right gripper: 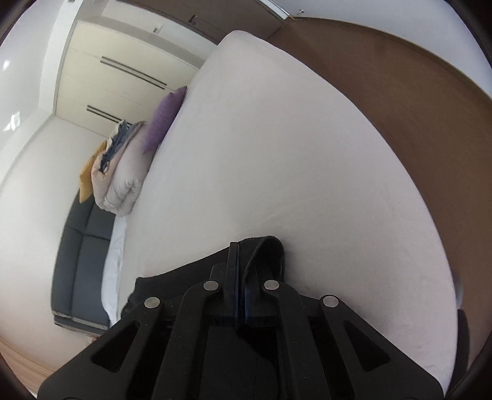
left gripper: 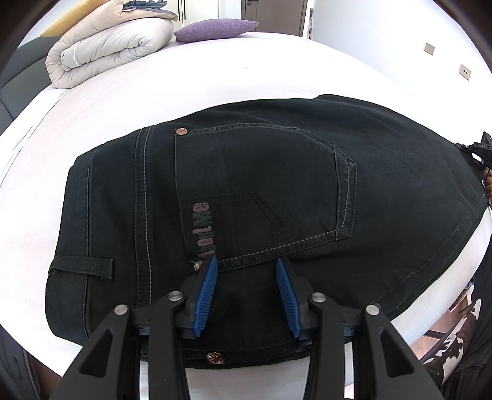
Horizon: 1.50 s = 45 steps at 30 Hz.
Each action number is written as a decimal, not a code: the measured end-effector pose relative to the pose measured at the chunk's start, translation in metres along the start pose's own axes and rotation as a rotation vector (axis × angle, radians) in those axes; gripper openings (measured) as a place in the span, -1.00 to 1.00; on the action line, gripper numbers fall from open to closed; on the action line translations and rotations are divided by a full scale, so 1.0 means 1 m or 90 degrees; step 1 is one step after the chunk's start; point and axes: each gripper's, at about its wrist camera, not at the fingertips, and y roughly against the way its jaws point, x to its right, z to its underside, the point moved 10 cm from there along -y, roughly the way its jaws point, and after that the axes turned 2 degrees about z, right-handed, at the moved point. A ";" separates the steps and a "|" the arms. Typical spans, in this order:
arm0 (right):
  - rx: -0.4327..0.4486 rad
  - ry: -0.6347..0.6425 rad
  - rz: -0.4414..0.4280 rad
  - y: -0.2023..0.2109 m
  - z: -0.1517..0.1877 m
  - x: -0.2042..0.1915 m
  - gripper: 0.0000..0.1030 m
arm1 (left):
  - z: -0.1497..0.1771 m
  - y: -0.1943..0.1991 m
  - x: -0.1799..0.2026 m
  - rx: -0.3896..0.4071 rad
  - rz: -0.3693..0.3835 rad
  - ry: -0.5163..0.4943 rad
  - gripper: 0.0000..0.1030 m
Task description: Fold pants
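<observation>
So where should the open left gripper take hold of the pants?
On the waistband edge of the pants, near the metal button just under the left gripper. Come from the near side: that edge lies flat on the bed, and the far end is already clamped.

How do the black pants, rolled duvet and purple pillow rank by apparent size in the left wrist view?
1. Black pants, by far the largest, though nearest the camera.
2. Rolled duvet.
3. Purple pillow, smallest; it also lies farthest away, so true sizes stay unsure.
</observation>
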 end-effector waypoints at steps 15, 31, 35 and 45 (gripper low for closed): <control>0.053 0.080 0.065 0.069 0.041 -0.030 -0.85 | 0.003 0.001 -0.003 0.009 0.006 0.005 -0.17; -0.095 0.032 0.015 -0.023 0.202 -0.047 -0.92 | 0.006 0.006 -0.005 0.020 0.012 0.004 -0.17; -0.069 0.074 -0.005 0.005 0.219 -0.068 -0.01 | 0.006 0.007 -0.007 0.022 0.016 0.007 -0.17; -0.272 -0.055 -0.230 -0.078 0.330 -0.163 0.32 | 0.009 0.006 -0.001 0.023 0.000 0.001 -0.16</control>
